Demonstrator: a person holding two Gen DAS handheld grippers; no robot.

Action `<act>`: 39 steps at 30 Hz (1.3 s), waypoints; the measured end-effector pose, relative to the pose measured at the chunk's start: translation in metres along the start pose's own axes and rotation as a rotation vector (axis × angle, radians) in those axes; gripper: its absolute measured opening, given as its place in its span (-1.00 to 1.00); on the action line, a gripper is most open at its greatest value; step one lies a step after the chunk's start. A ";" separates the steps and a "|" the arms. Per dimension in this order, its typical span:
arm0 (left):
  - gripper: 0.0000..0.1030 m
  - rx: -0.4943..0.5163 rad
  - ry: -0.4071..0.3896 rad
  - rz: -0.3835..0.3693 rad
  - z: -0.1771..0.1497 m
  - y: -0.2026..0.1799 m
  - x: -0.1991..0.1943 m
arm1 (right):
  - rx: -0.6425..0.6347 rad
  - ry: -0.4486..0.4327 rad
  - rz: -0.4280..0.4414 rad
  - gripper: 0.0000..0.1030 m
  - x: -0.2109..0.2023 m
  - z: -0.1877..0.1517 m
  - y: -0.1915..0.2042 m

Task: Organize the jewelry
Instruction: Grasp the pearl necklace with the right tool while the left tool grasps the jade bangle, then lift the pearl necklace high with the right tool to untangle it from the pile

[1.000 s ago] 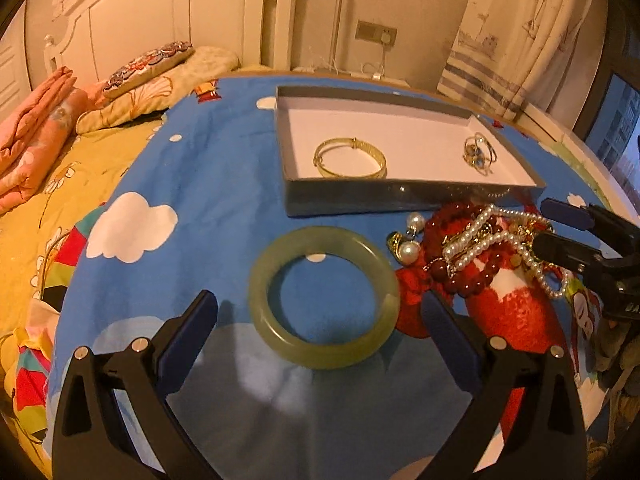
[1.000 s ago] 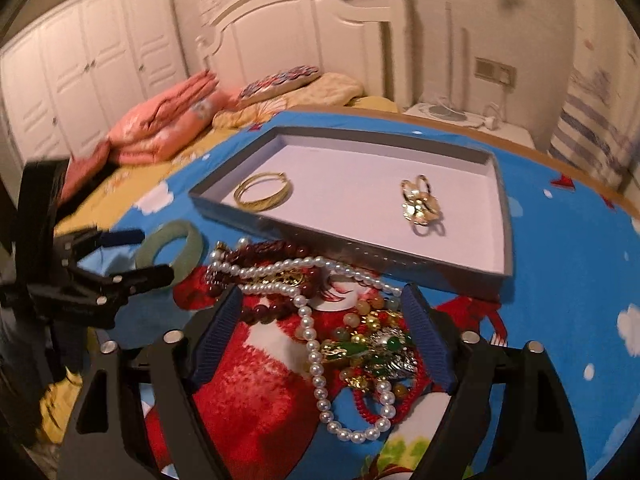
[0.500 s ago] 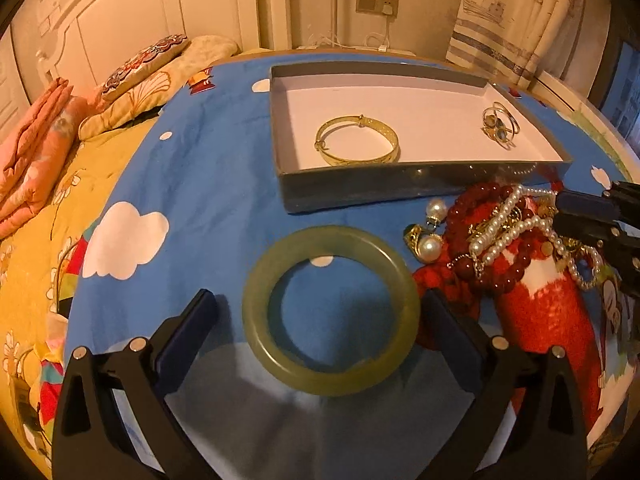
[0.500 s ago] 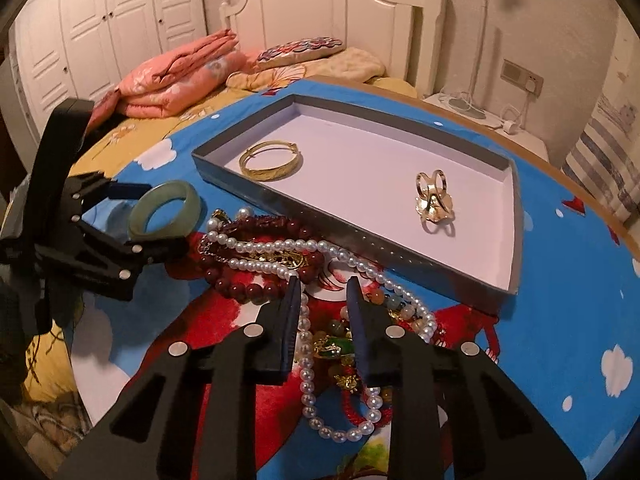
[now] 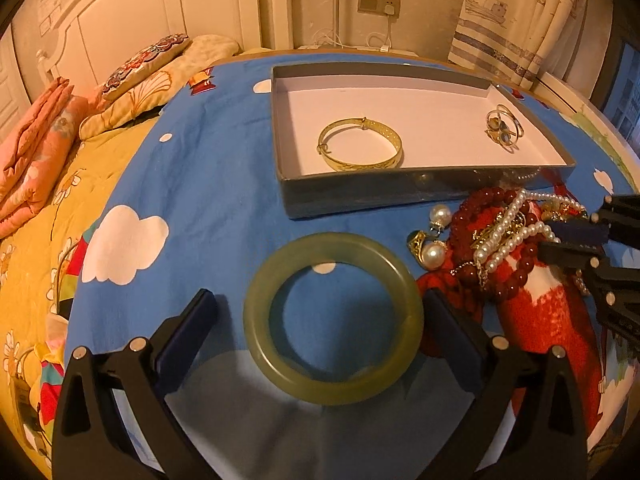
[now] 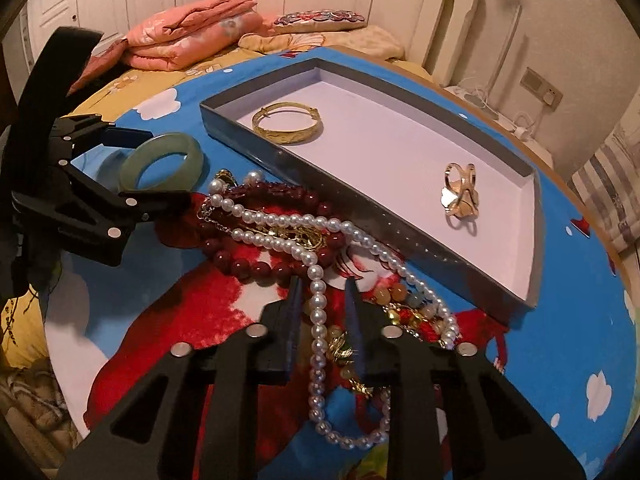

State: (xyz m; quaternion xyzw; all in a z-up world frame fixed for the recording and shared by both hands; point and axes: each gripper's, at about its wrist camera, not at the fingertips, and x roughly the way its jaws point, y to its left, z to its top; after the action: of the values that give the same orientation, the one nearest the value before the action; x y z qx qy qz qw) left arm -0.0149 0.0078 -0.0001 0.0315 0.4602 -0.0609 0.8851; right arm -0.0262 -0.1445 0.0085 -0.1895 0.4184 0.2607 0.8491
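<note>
Left gripper (image 5: 320, 320) spread wide around the jade bangle (image 5: 333, 317) lying flat on the blue cloth (image 5: 208, 184), gold bangle (image 5: 361, 149) in the tray (image 5: 400, 196) at 12 o'clock, right gripper (image 6: 322, 314) nearly closed astride the pearl necklace (image 6: 316, 300), grip unclear.

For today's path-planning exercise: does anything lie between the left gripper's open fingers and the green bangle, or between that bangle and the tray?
Nothing visible. The jade bangle lies flat between the left gripper fingers, with only bare blue cloth up to the tray wall. The bead pile sits off to the right.
</note>
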 end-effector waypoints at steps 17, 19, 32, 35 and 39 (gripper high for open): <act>0.51 -0.039 -0.107 -0.007 -0.009 0.006 -0.022 | 0.130 -0.357 -0.253 -0.78 -0.083 -0.015 -0.031; 0.51 -0.041 -0.127 0.002 -0.010 0.005 -0.028 | 0.143 -0.388 -0.269 -0.78 -0.092 -0.015 -0.035; 0.51 -0.028 -0.201 -0.056 -0.019 -0.013 -0.057 | 0.183 -0.491 -0.279 -0.78 -0.134 -0.014 -0.042; 0.51 -0.023 -0.210 -0.059 -0.020 -0.016 -0.061 | 0.235 -0.538 -0.199 -0.78 -0.147 -0.020 -0.050; 0.51 -0.030 -0.217 -0.067 -0.023 -0.014 -0.065 | 0.248 -0.562 -0.230 -0.78 -0.160 -0.023 -0.053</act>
State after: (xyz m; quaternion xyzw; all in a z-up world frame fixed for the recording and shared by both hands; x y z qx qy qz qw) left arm -0.0725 0.0015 0.0404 -0.0039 0.3635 -0.0866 0.9276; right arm -0.0908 -0.2447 0.1302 -0.0514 0.1721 0.1521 0.9719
